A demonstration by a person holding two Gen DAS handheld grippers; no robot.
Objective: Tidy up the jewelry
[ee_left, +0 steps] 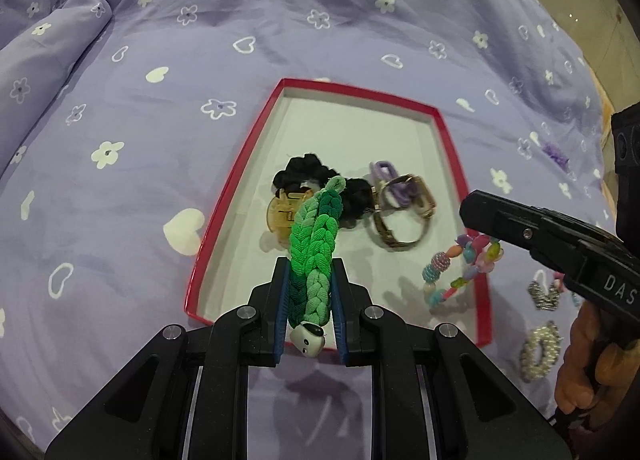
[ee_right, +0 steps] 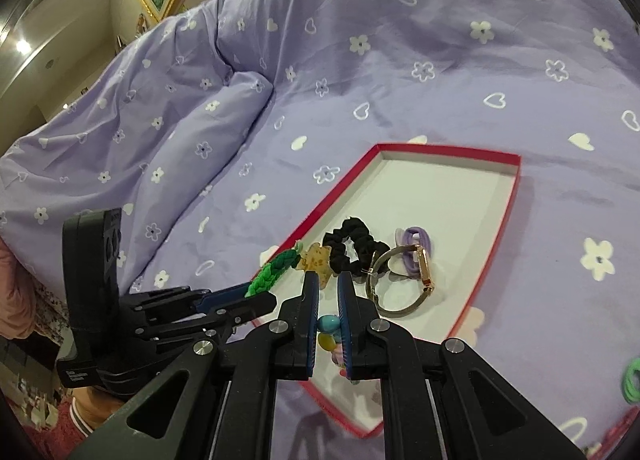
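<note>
Left tongs [ee_left: 308, 292] grip my green braided band [ee_left: 314, 236], its long axis running along the fingers, looped tip pointing forward over the red-rimmed tray [ee_left: 224, 195] on the bed. Right tongs [ee_right: 328, 324] clamp a bead bracelet [ee_left: 464, 268], hanging above the tray's right edge.

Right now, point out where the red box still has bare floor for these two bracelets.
The far half of the red box is bare white floor, from the far rim down to the black scrunchie and purple hair tie. A smaller bare strip lies at the near left corner. The middle is crowded: amber claw clip, scrunchie and watch lie close together.
</note>
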